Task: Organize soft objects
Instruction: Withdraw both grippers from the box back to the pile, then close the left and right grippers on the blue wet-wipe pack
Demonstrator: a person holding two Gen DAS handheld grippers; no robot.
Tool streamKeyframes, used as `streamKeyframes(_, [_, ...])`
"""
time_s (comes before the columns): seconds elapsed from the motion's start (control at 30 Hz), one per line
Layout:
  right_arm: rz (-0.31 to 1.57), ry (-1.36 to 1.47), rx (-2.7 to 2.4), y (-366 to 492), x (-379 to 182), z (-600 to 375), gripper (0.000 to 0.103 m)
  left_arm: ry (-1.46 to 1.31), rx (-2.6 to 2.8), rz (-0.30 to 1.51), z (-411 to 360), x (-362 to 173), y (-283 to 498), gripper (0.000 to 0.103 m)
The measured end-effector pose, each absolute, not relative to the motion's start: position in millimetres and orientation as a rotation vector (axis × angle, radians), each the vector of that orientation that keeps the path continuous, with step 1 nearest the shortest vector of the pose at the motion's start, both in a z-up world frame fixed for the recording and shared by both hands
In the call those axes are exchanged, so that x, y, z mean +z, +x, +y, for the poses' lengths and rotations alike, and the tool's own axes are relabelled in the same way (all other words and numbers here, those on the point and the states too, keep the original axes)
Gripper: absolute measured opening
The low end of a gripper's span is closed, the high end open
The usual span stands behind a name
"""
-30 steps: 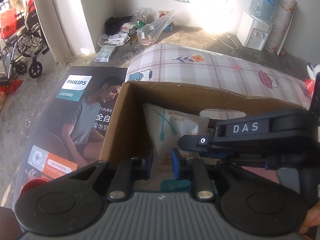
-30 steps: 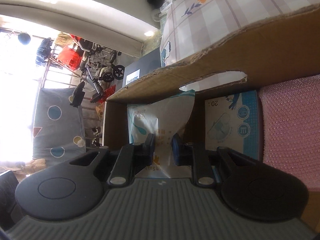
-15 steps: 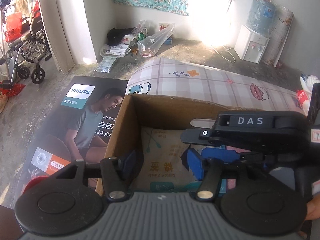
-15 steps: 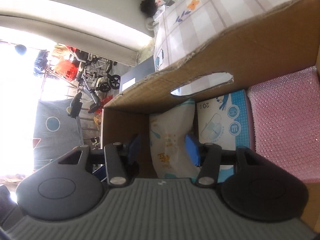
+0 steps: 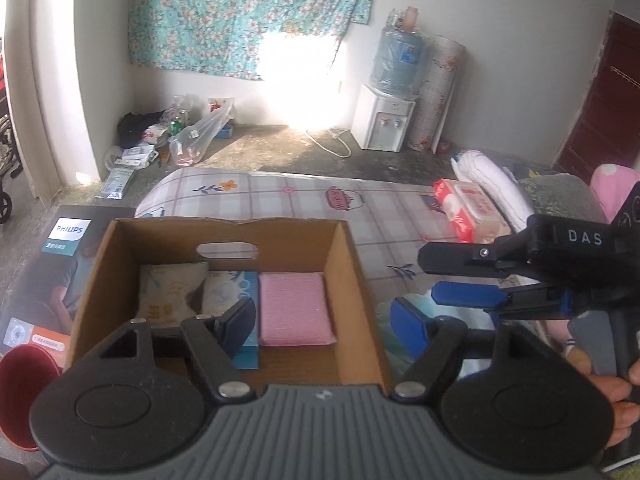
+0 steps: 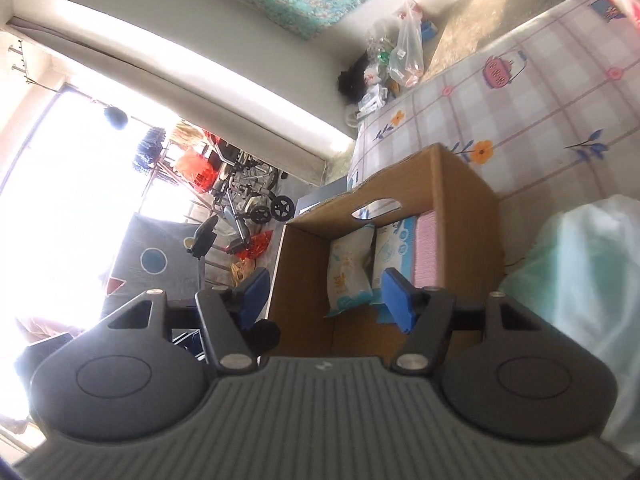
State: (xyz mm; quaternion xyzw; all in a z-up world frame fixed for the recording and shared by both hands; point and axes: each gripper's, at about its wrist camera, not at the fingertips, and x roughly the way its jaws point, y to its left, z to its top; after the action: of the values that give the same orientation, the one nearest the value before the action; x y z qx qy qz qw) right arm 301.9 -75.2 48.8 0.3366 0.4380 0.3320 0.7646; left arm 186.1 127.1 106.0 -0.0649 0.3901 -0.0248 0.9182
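**Both grippers empty above the packed box**

The left gripper [image 5: 322,320] has its blue-padded jaws apart and opening, nothing between them; they hang over the near rim of the open brown cardboard box [image 5: 348,280]. The right gripper [image 6: 326,294] is likewise spreading its jaws with no object gripped, poised above the same box.

Inside, along the far wall under the hand-hole, three soft items stand side by side: a white printed pouch [image 5: 170,292] in the left corner, a blue-and-white flat pack [image 5: 232,290] in the middle, a pink textured sponge pad [image 5: 294,308] against the right wall. Packed upright, they likely save floor space.

The box sits at the left end of a checked mattress [image 5: 384,216]; red tissue packs [image 5: 464,208] and a pale green bag [image 6: 580,264] lie unsorted to its right.
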Motion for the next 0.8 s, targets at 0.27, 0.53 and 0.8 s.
streamKeyframes(0.27, [0.827, 0.715, 0.467, 232.5, 39.6, -261.4, 0.068, -0.055, -0.249, 0.846, 23.2, 84.4, 194.8, 0.075])
streamKeyframes(0.53, [0.794, 0.710, 0.241, 214.1, 9.9, -363.7, 0.068, -0.001, -0.344, 0.878, -53.6, 59.2, 234.4, 0.071])
streamKeyframes(0.8, [0.850, 0.731, 0.184, 230.4, -20.5, -384.4, 0.068, 0.044, -0.399, 0.972, -119.2, 24.8, 281.8, 0.056])
